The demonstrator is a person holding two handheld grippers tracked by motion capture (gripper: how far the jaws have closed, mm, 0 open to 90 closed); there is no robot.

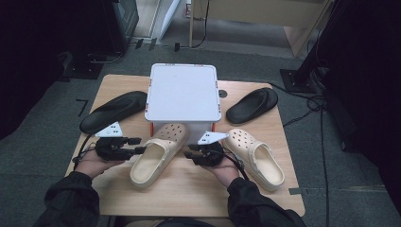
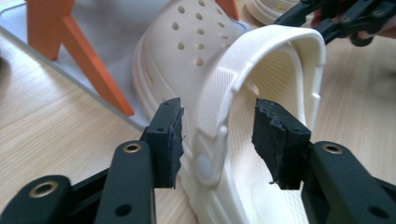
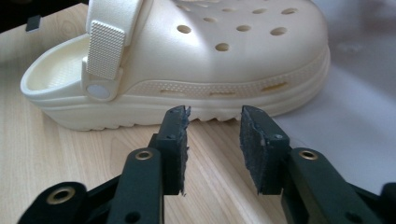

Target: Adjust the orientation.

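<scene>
**Cream clog between two grippers, table centre**

Left gripper: jaws spread astride the side wall and strap of the cream clog, pads not pressing. Right gripper: jaws parted, empty, just beside the clog's other flank. Clog's toe lies under the white box. Second cream clog beside the right hand.

A light wooden table carries a white lidded box at its far middle, a black slipper on the left, another black slipper on the right, and two cream clogs nearer the person
</scene>
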